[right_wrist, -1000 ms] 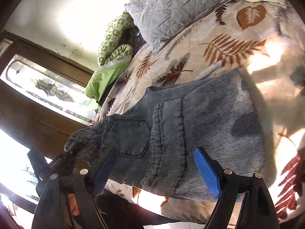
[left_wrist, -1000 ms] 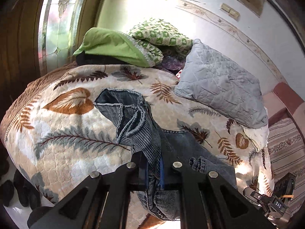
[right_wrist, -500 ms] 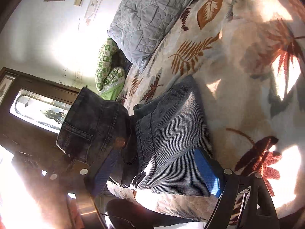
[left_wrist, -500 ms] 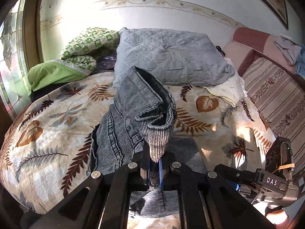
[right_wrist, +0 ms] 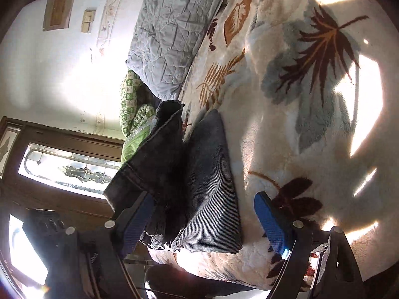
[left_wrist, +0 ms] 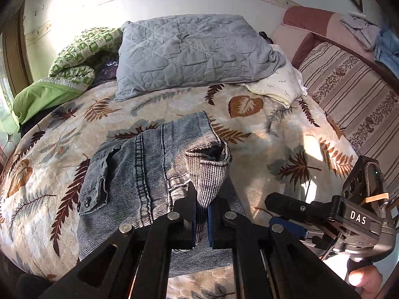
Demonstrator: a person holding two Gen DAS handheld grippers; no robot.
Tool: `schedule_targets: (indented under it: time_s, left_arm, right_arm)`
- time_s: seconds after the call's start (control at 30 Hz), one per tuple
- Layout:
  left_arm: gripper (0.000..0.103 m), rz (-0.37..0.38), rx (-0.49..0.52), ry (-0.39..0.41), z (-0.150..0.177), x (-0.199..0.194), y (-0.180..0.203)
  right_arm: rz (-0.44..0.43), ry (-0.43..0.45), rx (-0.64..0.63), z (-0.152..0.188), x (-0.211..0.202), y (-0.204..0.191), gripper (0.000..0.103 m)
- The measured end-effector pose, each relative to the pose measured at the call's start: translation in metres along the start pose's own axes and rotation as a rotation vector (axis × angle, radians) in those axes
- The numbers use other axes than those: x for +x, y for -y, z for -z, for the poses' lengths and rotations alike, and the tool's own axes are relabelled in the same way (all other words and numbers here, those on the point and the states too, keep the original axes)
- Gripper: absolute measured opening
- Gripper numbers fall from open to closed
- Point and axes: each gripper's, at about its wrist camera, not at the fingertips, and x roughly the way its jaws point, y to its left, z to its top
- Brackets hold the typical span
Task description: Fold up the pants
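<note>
Your pants (left_wrist: 149, 174) lie in a partly folded heap on the near part of the bed (left_wrist: 261, 134), faded denim with the seams running away from you and a buttoned pocket flap at the left edge. One cuff end stands up from the heap, turned so its striped inside shows, with its mouth hanging open at the top.

Your left tool (left_wrist: 201, 220) is clamped tight on that raised cuff, the cloth squeezed flat between the two blue pads with almost no gap left.

Your right tool (right_wrist: 204, 226) is spread wide. Its blue pads (right_wrist: 270, 226) sit on either side of the folded edge of the pants (right_wrist: 212, 186) and hold nothing; the left pad is just beside a dark raised flap of denim, though you cannot tell from the pictures whether it touches. From the left wrist camera you see that right tool (left_wrist: 286, 220) low at the right, near the heap's right edge, with your hand (left_wrist: 364, 277) below it.

The bed wears a cream blanket printed with brown and grey leaves, patched with sunlight. At its head rests a grey quilted pillow (left_wrist: 194, 52), with a white pillow (left_wrist: 276, 84) at its right and green bedding (left_wrist: 64, 74) piled to the left. A striped sofa (left_wrist: 349, 79) runs along the right side.
</note>
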Motion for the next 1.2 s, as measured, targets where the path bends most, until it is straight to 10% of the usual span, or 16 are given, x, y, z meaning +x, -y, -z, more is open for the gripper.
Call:
schedule_targets:
  time_s: [0.27,0.5,0.7,0.8,1.0,1.2]
  left_arm:
    - [0.008,-0.021,0.113,-0.222,0.046,0.062,0.027]
    - [0.019,0.024,0.120,-0.227,0.044,0.051,0.024]
    - [0.070,0.084,-0.003,-0.026,0.036,-0.022,-0.028]
    - [0.071,0.017,-0.109,0.050,0.033,-0.039,-0.074]
    - [0.071,-0.052,-0.183,-0.185,0.050,0.022,-0.122]
    - [0.083,0.078,-0.329,-0.247,0.078,0.037,-0.150]
  right_arm:
    - [0.010,0.076,0.041,-0.002,-0.016,0.009,0.086]
    - [0.019,0.082,0.041,0.000,-0.018,0.009,0.086]
    - [0.033,0.069,-0.004,0.002,-0.012,0.001,0.085]
    - [0.036,0.057,-0.014,0.004,-0.010,-0.002,0.085]
    - [-0.057,0.054,-0.137,0.011,-0.009,-0.053,0.085]
    - [-0.022,-0.102,-0.161,0.021,0.036,-0.067,0.086]
